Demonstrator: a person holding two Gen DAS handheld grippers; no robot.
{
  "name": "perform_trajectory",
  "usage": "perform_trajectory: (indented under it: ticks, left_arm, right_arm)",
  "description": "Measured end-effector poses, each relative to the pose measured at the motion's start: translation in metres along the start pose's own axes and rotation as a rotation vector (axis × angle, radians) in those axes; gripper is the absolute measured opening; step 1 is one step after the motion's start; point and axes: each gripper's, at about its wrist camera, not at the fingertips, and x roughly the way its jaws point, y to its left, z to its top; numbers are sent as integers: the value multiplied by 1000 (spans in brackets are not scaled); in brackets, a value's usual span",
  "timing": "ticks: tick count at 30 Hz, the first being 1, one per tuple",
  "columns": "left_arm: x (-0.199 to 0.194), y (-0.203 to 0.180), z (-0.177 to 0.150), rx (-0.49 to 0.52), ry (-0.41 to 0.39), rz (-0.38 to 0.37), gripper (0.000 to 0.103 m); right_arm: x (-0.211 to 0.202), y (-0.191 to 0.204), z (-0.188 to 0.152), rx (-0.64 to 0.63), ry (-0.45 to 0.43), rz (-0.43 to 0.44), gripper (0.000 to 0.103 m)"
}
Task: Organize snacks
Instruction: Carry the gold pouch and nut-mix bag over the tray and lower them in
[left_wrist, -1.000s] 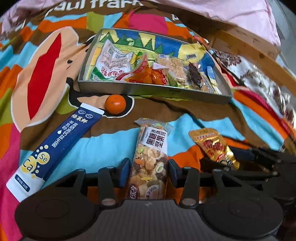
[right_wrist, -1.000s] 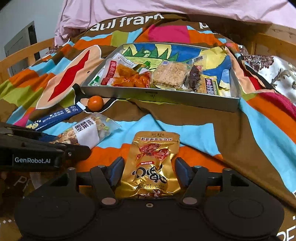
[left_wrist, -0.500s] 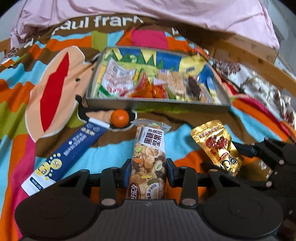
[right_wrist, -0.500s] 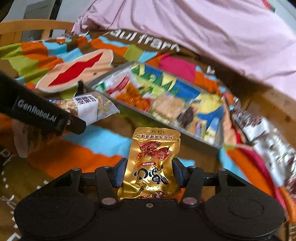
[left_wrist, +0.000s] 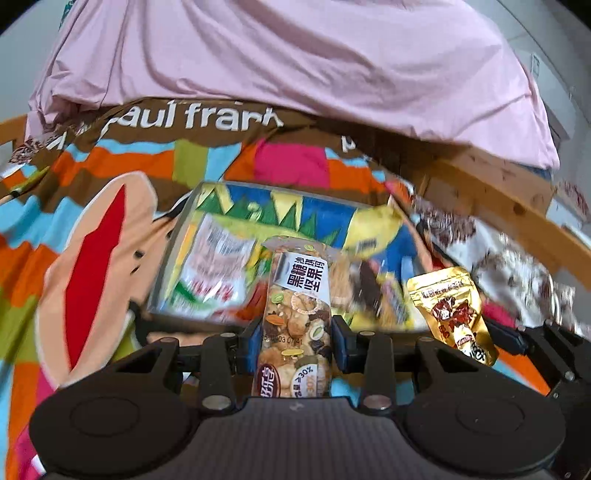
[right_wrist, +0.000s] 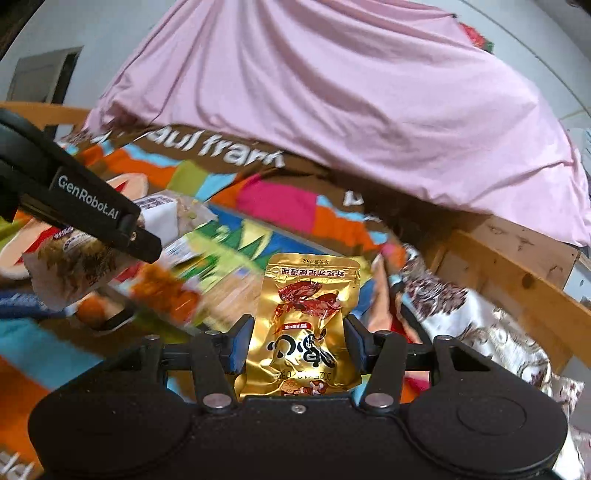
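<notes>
My left gripper (left_wrist: 295, 341) is shut on a clear packet of mixed nuts (left_wrist: 297, 314) and holds it in the air in front of the metal tray (left_wrist: 173, 243). The tray holds several snack packets and is blurred. My right gripper (right_wrist: 299, 341) is shut on a gold foil snack pouch (right_wrist: 306, 314), also lifted. The gold pouch shows in the left wrist view (left_wrist: 452, 314) at the right. The left gripper and nut packet show in the right wrist view (right_wrist: 81, 258) at the left.
A small orange (right_wrist: 92, 314) and a blue stick packet (right_wrist: 22, 304) lie on the colourful blanket (left_wrist: 92, 280) before the tray. A pink quilt (left_wrist: 295, 66) is piled behind. A wooden bed rail (right_wrist: 517, 280) runs along the right.
Both grippers have lifted their packets off the blanket and moved up and forward toward the tray. The views tilted upward, showing more of the pink quilt.
</notes>
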Motion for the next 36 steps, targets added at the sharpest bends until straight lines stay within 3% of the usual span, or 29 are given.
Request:
perform_trajectory:
  ticks: [7,14,25,36]
  left_arm:
    - [43,-21,33,-34,-60,-3,41]
    - [88,-42,56,-7,-94,-11,41]
    - [147,-56,52,8,-51,22,41]
    - [170,-63,40,17,4,33,41]
  right_arm:
    - [41,-33,8,82,-72,-31,54]
    - [74,-50,4,178,-85,-19,54]
    - [111,-60,-10,270,-14,7,54]
    - [126,-57,-19,283,72,27,55]
